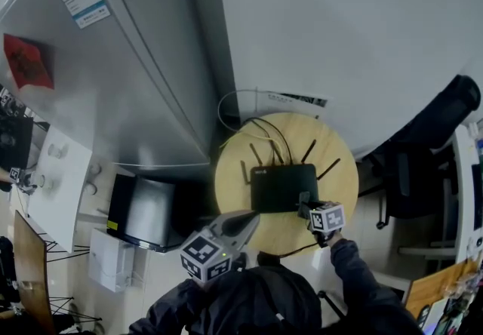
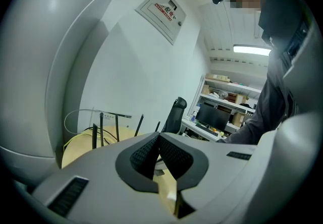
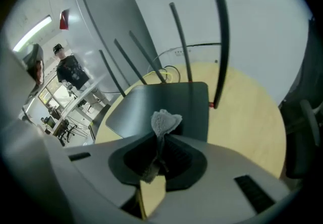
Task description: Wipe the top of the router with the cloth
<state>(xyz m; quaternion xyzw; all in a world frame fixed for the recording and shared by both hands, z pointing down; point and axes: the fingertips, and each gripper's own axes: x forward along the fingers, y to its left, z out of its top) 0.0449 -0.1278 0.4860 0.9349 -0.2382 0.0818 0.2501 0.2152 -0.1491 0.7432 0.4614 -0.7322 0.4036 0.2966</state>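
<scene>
The black router (image 1: 283, 187) is sitting flat on the round wooden table (image 1: 234, 182), its antennas (image 3: 220, 41) sticking up along its far edge. The right gripper (image 3: 160, 140) is hanging at the router's near edge, its 2 jaws pinching a small grey cloth (image 3: 164, 122) whose bunched end is poking out above the lid. The left gripper (image 1: 251, 219) is hovering off the table's near-left rim, jaws pressed together with nothing between them.
</scene>
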